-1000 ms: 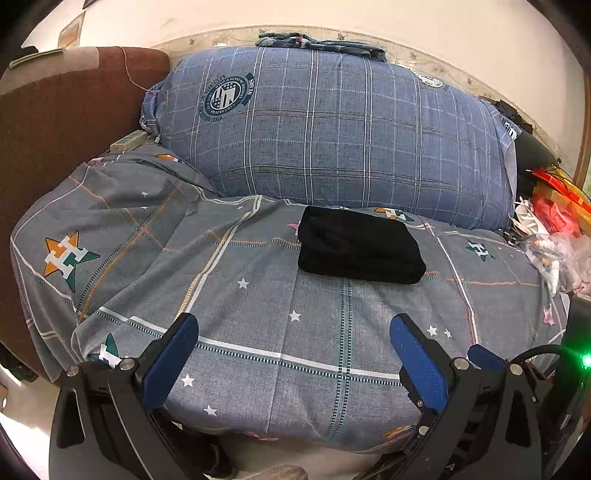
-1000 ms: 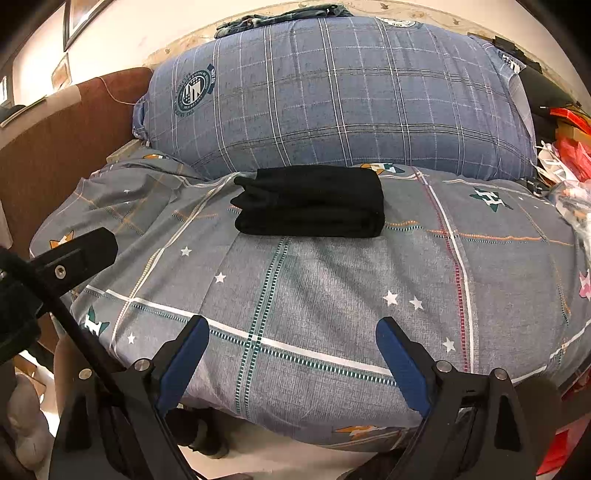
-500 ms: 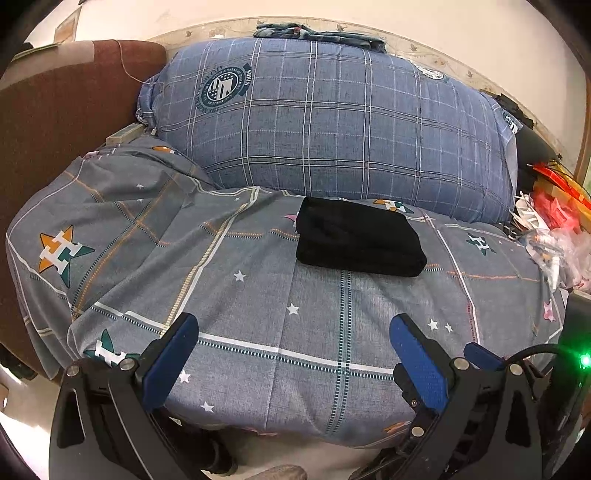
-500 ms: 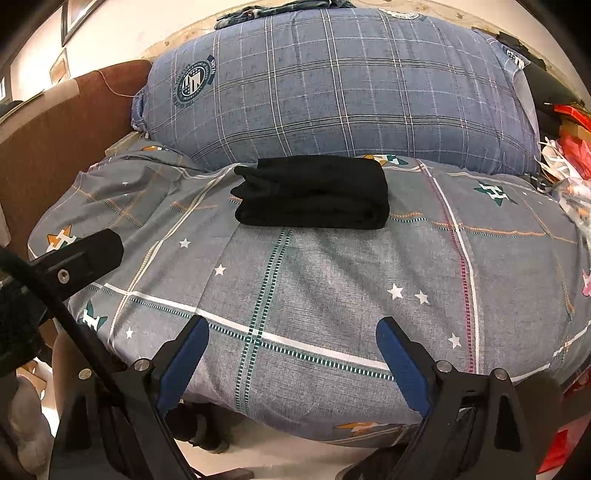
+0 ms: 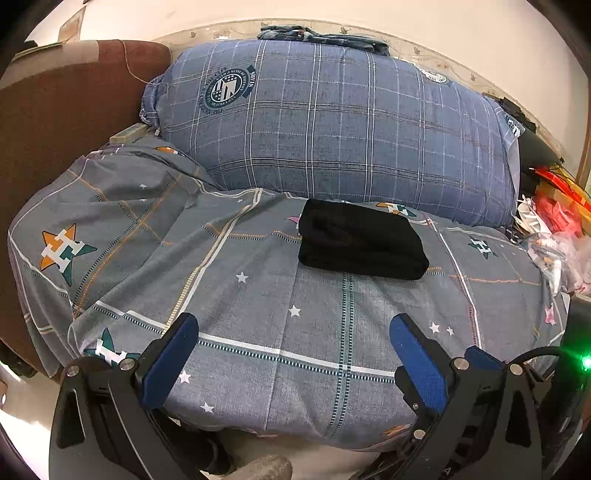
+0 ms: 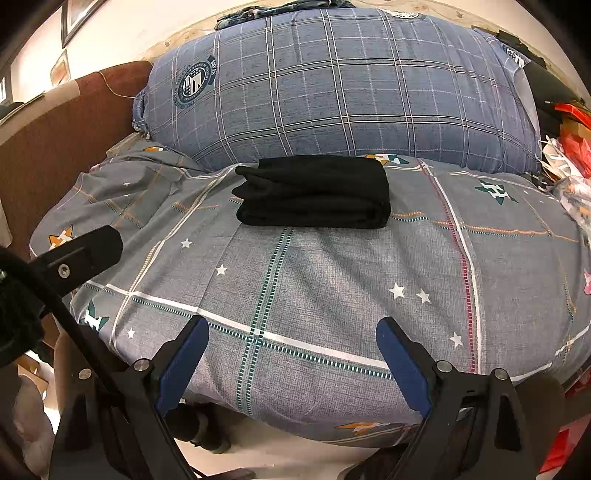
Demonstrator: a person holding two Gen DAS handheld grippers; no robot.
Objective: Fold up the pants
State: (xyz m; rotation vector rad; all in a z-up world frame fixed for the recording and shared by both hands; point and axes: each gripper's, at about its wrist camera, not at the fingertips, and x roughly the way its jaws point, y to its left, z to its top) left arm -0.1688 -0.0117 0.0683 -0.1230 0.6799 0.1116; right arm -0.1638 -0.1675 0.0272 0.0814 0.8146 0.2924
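Observation:
The black pants [image 5: 360, 240] lie folded into a compact rectangle on the grey star-print bed sheet [image 5: 258, 295], just in front of the big blue plaid pillow [image 5: 332, 122]. They also show in the right wrist view [image 6: 314, 195]. My left gripper [image 5: 293, 328] is open and empty, held over the near edge of the bed, well short of the pants. My right gripper [image 6: 291, 330] is open and empty, also over the near edge. Part of the left gripper's body [image 6: 77, 254] shows at the left of the right wrist view.
A brown headboard [image 5: 55, 129] stands at the left. Red and white plastic bags and clutter [image 5: 554, 229] lie at the bed's right edge. Folded blue clothing [image 5: 321, 35] rests on top of the pillow. The floor [image 6: 280, 454] shows below the bed edge.
Both grippers have drawn slightly back and shifted; the pants sit a little higher and farther in each view. The pants have not moved on the bed. Both grippers stay open.

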